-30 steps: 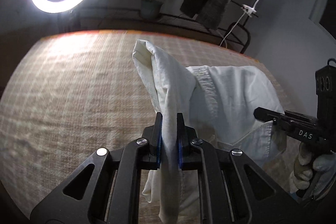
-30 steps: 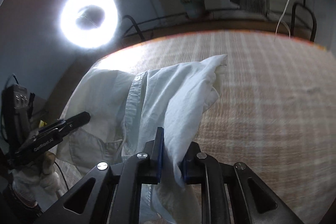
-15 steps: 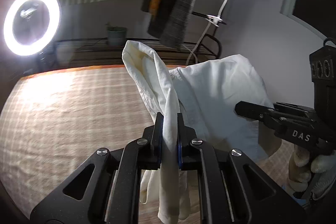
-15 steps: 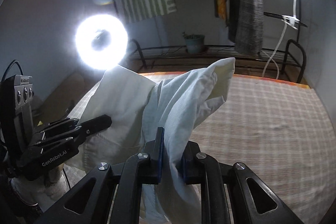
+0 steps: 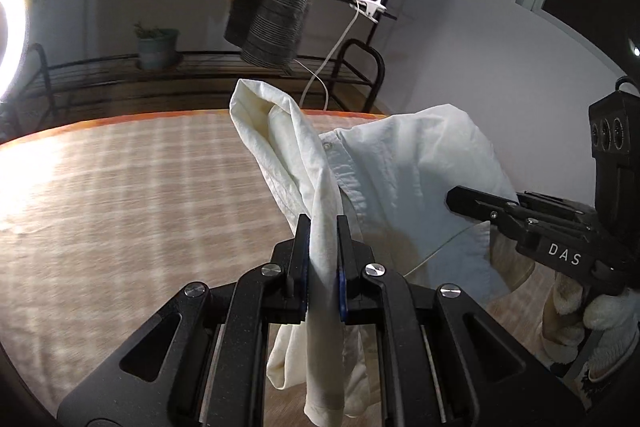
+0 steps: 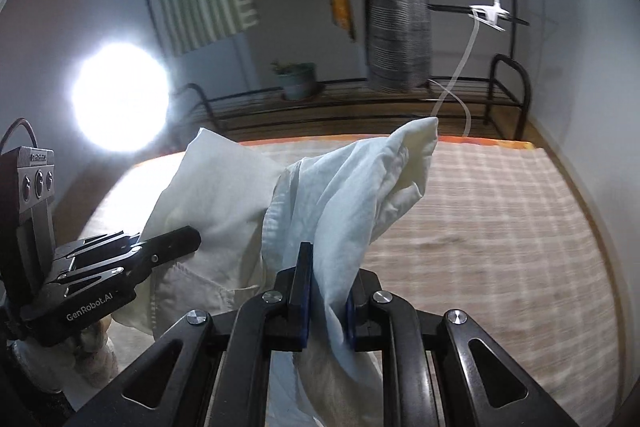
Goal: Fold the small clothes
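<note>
White cotton pinched in both: left gripper and right gripper each clamp a bunched edge of the shirt, lifted above the checked cloth. Advice: keep grips level, spread apart, lower flat.

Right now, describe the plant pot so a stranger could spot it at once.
Look past the checked bed to the dark metal rack along the wall. The plant pot stands on it, between the ring light and the hanging grey cloth, the only thing with leaves.
</note>
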